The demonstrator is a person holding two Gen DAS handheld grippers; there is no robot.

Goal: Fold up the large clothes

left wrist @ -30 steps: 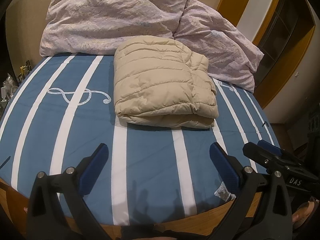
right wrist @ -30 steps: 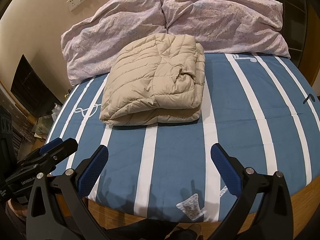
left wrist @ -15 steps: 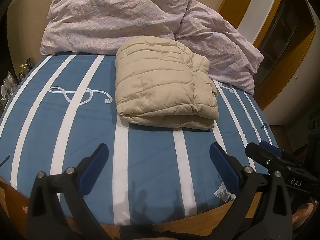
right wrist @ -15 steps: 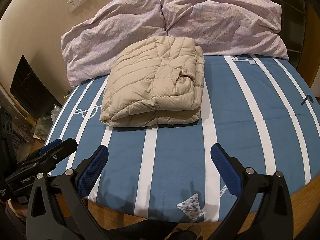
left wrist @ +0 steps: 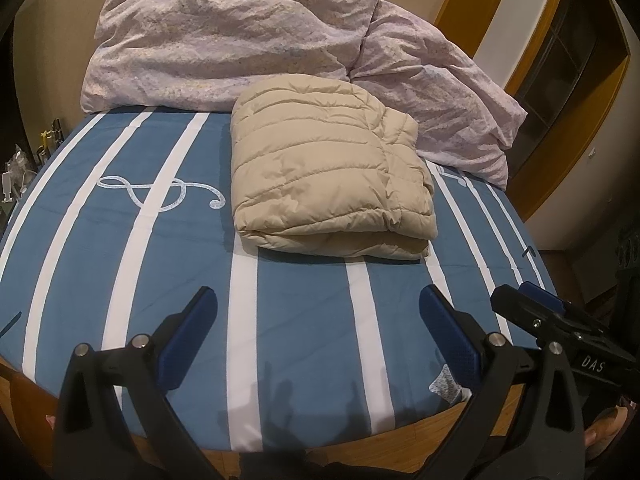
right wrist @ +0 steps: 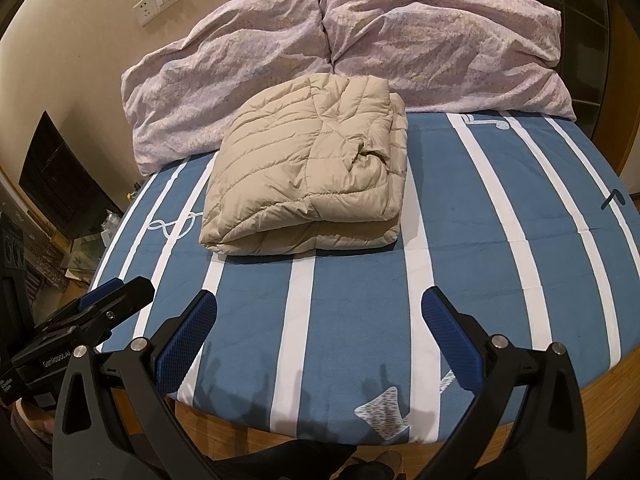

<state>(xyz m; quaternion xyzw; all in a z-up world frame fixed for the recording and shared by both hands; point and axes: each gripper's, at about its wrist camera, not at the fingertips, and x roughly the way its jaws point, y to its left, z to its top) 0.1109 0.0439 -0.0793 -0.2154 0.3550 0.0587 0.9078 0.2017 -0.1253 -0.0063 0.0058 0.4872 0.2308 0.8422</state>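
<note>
A beige quilted puffer jacket [left wrist: 328,172] [right wrist: 308,184] lies folded into a thick rectangle on the blue bed sheet with white stripes [left wrist: 304,312] [right wrist: 352,292]. My left gripper [left wrist: 318,304] hangs open over the foot of the bed, well short of the jacket, nothing between its blue pads. My right gripper [right wrist: 318,304] is open too, equally far back and empty. The right gripper also shows at the right edge of the left wrist view [left wrist: 556,320], and the left gripper at the left edge of the right wrist view [right wrist: 84,320].
Two crumpled lilac pillows [left wrist: 224,36] [right wrist: 440,36] lean against the wall just behind the jacket. The wooden bed frame [right wrist: 600,396] runs along the near edge. A dark cabinet and clutter [right wrist: 60,184] stand left of the bed. A wood-framed doorway [left wrist: 560,92] is on the right.
Both grippers have drifted slightly back from the bed, still open. The folded jacket has not moved.
</note>
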